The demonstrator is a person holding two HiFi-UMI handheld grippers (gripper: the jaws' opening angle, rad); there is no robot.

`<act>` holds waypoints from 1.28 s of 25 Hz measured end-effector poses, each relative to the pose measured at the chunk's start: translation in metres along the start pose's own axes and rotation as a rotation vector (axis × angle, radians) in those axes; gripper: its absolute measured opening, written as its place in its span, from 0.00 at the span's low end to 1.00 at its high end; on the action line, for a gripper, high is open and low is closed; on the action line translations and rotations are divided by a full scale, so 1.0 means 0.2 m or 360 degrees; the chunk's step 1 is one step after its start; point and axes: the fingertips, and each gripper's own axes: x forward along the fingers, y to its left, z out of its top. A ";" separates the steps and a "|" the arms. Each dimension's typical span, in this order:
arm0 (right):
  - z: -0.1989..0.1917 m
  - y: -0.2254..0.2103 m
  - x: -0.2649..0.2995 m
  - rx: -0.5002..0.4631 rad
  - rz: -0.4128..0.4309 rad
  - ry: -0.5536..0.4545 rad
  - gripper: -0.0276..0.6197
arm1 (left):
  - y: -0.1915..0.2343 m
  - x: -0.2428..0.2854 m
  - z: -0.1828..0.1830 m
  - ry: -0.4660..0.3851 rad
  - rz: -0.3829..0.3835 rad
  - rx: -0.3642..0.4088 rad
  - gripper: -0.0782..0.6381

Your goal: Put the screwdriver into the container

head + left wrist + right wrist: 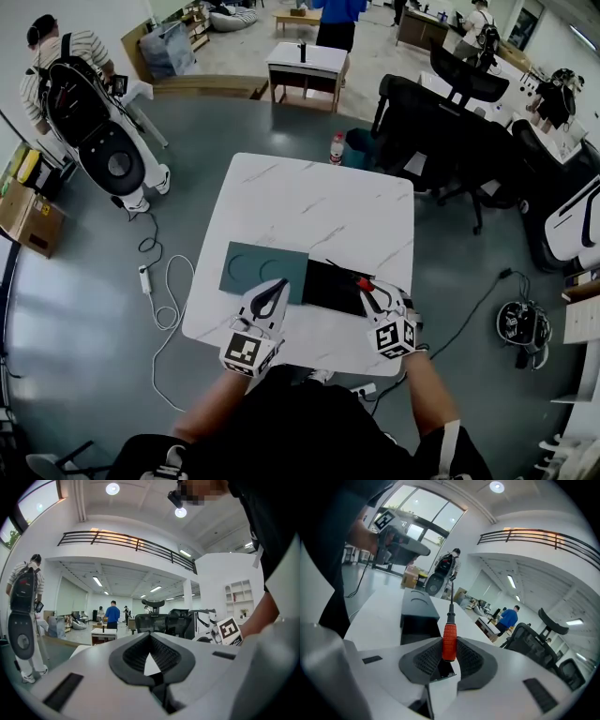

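Clearly, the right gripper (449, 641) is clamped on the screwdriver (449, 637). In the right gripper view its two dark ribbed pads press on the red handle from either side, and the thin black shaft runs up toward the top of the frame. In the head view this gripper (371, 292) sits at the lower right of the white marble table (309, 202). The screwdriver (360, 281) is at the right-hand edge of the black container (328, 287), with its shaft slanting up and left over the dark interior. Whether the tool touches the container cannot be told.

Just left of the container, touching or nearly touching it, lies a grey-green panel (262, 266) with two round outlines on its face. In the right gripper view the same panel (418, 603) lies beyond the open black container (416, 622).

The left gripper (278, 287) rests at the lower centre of the head view, its tip at the near edge of the panel. In the left gripper view its jaws (150, 637) are together at the tips with only a small triangular gap behind them, and nothing is held between them.

Beyond the table, a plastic bottle (337, 147) stands on the grey floor near its far edge. Black office chairs (441, 131) fill the upper right. At the upper left, a person in a striped shirt (52, 56) stands by a white and black machine (103, 141). A white cable (169, 291) loops across the floor to the left of the table.
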 end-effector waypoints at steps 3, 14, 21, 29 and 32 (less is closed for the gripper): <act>-0.08 0.05 0.06 -0.0093 0.0102 0.0097 0.21 | 0.02 0.00 0.00 0.0006 0.0009 -0.0006 0.12; -0.33 0.22 0.24 -0.0322 0.0501 0.0464 0.21 | 0.06 -0.03 -0.03 0.0037 0.0041 -0.0023 0.12; -0.42 0.27 0.30 -0.0344 0.0663 0.0665 0.21 | 0.09 -0.03 -0.05 0.0023 0.0060 -0.0054 0.12; -0.46 0.36 0.33 -0.0301 0.0770 0.0786 0.21 | 0.13 -0.04 -0.04 -0.0007 0.0070 -0.0070 0.12; -0.46 0.38 0.34 -0.0306 0.0793 0.0801 0.21 | 0.12 -0.04 -0.05 -0.0009 0.0065 -0.0078 0.12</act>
